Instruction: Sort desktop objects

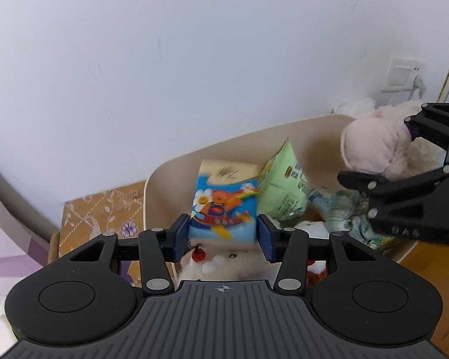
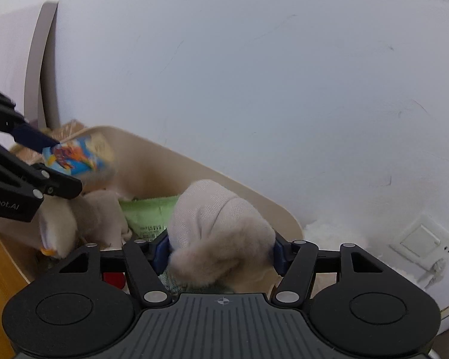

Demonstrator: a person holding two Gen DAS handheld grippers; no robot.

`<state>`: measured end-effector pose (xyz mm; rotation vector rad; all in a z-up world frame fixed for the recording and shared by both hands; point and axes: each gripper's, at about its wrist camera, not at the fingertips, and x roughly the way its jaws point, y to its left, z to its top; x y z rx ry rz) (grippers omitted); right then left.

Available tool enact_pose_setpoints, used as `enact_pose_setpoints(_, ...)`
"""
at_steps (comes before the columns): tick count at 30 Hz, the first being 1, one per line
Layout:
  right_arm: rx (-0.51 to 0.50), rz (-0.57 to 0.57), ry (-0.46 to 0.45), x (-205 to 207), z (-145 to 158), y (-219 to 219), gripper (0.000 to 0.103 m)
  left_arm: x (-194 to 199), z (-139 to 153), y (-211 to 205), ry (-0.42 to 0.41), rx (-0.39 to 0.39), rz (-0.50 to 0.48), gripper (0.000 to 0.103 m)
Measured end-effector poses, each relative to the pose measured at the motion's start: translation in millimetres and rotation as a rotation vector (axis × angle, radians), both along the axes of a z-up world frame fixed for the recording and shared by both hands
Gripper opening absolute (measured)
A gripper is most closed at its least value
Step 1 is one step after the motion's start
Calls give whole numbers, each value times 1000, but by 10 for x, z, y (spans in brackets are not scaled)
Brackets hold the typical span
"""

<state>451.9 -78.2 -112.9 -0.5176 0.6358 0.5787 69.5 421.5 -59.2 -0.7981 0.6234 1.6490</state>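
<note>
A blue cartoon-printed packet (image 1: 224, 206) sits between the pads of my left gripper (image 1: 223, 239), which is shut on it just above a beige bin (image 1: 239, 139). The right wrist view shows the same packet (image 2: 74, 155) at the far left in the left gripper (image 2: 57, 161). My right gripper (image 2: 220, 254) has a pink plush toy (image 2: 215, 224) filling the space between its pads, touching both. In the left wrist view that plush toy (image 1: 371, 146) hangs over the bin's right part in the right gripper (image 1: 377, 149).
Inside the bin lie a green packet (image 1: 284, 185), a crumpled wrapper (image 1: 344, 212), a white plush (image 1: 224, 266) and a beige plush (image 2: 98, 212). A white wall stands close behind the bin, with a socket (image 1: 404, 74). Patterned brown cloth (image 1: 104, 212) lies left of the bin.
</note>
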Motion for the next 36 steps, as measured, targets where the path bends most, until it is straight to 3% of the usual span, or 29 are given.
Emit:
enact_pose_setpoints(2,-5,2,-2,1,-10,18,73,-10,-19,-22,4,-13,-2,53)
enact_pose_setpoints(5,-17,-2,-5,-55,-12,47,95,19,-58,-23,23,-29,-6,76)
enact_pose_setpoints(7,-17,-1,-16,-185,6,54,103,24,-56,-54,43,-23,1,78)
enact_pose_setpoints(18,21,-120,-13,-284,218,-174,103,-27,79,-372,1,0,10,82)
enact_pose_setpoints(25,69,-217,-25,-629,479,-322,103,-14,293,-663,-1,37,-21,82)
enact_pose_setpoints(33,126,-295,21,-1006,668,-489,103,92,592,-1101,-15,89,-92,82)
enact_pose_setpoints(36,136,-321,43,-1163,690,-579,103,172,657,-1251,21,111,-109,82)
